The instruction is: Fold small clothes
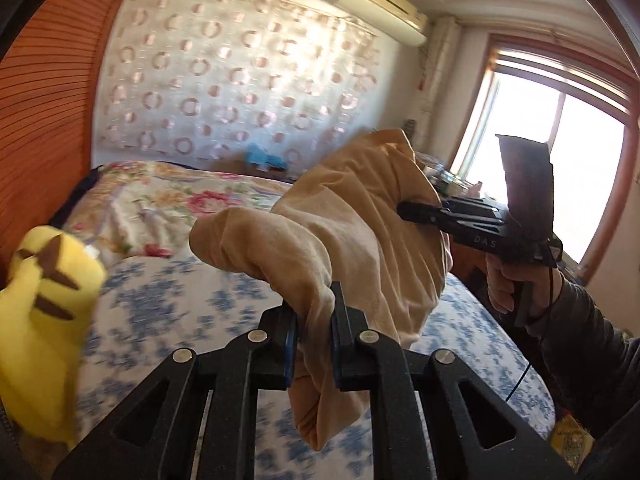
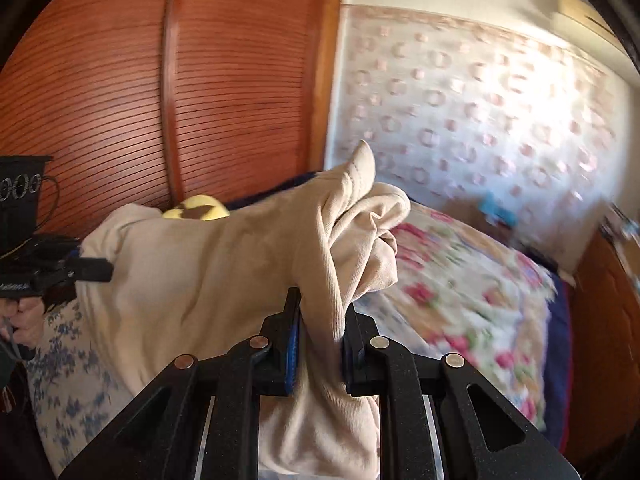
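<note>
A soft tan cloth (image 1: pixel 352 216) is hanging up in the air above the bed (image 1: pixel 168 304), and both grippers are holding it. The left gripper (image 1: pixel 314 344) is squeezing a bunched-up part of the cloth tight between its two black fingers (image 1: pixel 344 348), and a bit of cloth is sticking out below them. The right gripper (image 2: pixel 320 350) is pinching another bunched part of the same cloth (image 2: pixel 208 280) between its fingers (image 2: pixel 290 344), with more cloth drooping down under it. In the left camera view, the right gripper (image 1: pixel 424 214) is poking into the far side of the cloth, and a hand (image 1: pixel 506 280) in a dark sleeve is holding its handle. In the right camera view, the left gripper (image 2: pixel 90 270) is touching the far edge of the cloth. The bed under the cloth is wearing a white sheet with blue flowers. Farther back a quilt (image 2: pixel 472 288) with pink and red flowers is lying on the bed. A yellow plush toy (image 1: pixel 44 320) with brown stripes is sitting at the left side of the bed. Behind it a big brown wooden wardrobe (image 2: pixel 160 92) is standing. The back wall has a curtain (image 1: pixel 240 76) with round rings on it. An air conditioner (image 1: pixel 384 4) is hanging high up, and a bright window (image 1: pixel 560 160) is shining on the right.
</note>
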The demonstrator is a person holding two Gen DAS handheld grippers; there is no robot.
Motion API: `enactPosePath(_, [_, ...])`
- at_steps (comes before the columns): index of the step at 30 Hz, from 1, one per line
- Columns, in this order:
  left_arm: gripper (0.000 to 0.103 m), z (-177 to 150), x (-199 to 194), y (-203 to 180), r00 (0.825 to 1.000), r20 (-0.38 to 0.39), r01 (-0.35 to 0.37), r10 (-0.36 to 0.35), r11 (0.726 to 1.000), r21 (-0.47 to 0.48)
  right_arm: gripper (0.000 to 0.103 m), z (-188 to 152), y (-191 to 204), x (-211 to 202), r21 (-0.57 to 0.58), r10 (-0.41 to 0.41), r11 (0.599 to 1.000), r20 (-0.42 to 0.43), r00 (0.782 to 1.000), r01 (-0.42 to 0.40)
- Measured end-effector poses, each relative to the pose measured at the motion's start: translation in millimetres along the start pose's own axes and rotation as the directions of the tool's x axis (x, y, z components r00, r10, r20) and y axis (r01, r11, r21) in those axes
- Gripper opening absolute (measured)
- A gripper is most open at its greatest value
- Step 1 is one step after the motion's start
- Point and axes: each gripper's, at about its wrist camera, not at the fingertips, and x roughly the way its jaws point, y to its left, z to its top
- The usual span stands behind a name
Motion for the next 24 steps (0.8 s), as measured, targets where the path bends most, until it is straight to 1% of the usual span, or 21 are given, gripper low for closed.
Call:
enactPosePath(2, [0.014, -8.6, -10.3, 22.9, 0.999, 0.011, -0.052, 0.052, 0.998, -0.034, 0.017, 15.8, 12.5, 33.7, -0.050, 0.039, 0.998, -0.009, 0.999, -0.039])
enactPosePath(3, [0.014, -13.7, -13.7, 35.1, 0.998, 0.011, -0.065, 0.066, 0.996, -0.063, 0.017, 22.8, 11.1, 53.7, -0.067, 0.051, 0.996, -0.020, 0.999, -0.052])
enactPosePath(5, [0.014, -22.6, -17.4, 51.2, 0.996, 0.011, -0.090, 0.091, 0.992, -0.090, 0.017, 34.1, 15.3, 88.7, -0.092, 0.086, 0.992, -0.042, 0.995, -0.090])
enactPosePath(9, [0.014, -40.0, -21.9, 80.6, 0.990, -0.003, -0.141, 0.143, 0.978, -0.152, 0.017, 61.4, 36.6, 155.3, -0.164, 0.163, 0.971, -0.086, 0.983, -0.175])
enactPosePath(10, [0.014, -41.9, -23.4, 86.0, 0.989, -0.003, -0.149, 0.150, 0.975, -0.164, 0.017, 68.5, 22.2, 175.2, -0.174, 0.174, 0.966, -0.098, 0.980, -0.189])
enactPosePath(14, [0.014, -48.4, -25.3, 104.7, 0.980, -0.014, -0.197, 0.198, 0.959, -0.206, 0.017, 87.7, 28.9, 228.6, -0.200, 0.221, 0.948, -0.139, 0.965, -0.246])
enactPosePath(17, [0.014, -51.9, -24.6, 115.4, 0.974, -0.028, -0.225, 0.224, 0.949, -0.221, 0.017, 101.9, 32.0, 256.4, -0.217, 0.253, 0.935, -0.143, 0.957, -0.280])
enactPosePath(18, [0.014, -52.7, -24.6, 116.1, 0.971, -0.036, -0.238, 0.236, 0.946, -0.219, 0.017, 98.3, 28.9, 252.2, -0.218, 0.258, 0.934, -0.143, 0.955, -0.285])
enactPosePath(19, [0.014, -53.9, -22.1, 118.1, 0.965, -0.050, -0.262, 0.258, 0.941, -0.216, 0.017, 100.2, 28.7, 261.0, -0.214, 0.265, 0.932, -0.149, 0.953, -0.293])
enactPosePath(20, [0.014, -56.2, -17.8, 119.2, 0.955, -0.073, -0.296, 0.287, 0.933, -0.206, 0.018, 101.0, 29.0, 270.2, -0.207, 0.270, 0.931, -0.161, 0.949, -0.300])
enactPosePath(21, [0.014, -55.8, -16.4, 119.9, 0.951, -0.084, -0.308, 0.297, 0.930, -0.202, 0.019, 91.3, 38.4, 265.9, -0.203, 0.263, 0.934, -0.171, 0.950, -0.295])
enactPosePath(22, [0.015, -58.1, -15.3, 120.3, 0.948, -0.096, -0.317, 0.304, 0.926, -0.203, 0.020, 92.2, 38.3, 273.2, -0.195, 0.249, 0.939, -0.180, 0.952, -0.282])
enactPosePath(24, [0.021, -60.2, -14.1, 122.3, 0.942, -0.107, -0.334, 0.318, 0.919, -0.209, 0.038, 93.2, 34.3, 278.4, -0.158, 0.207, 0.959, -0.182, 0.961, -0.236])
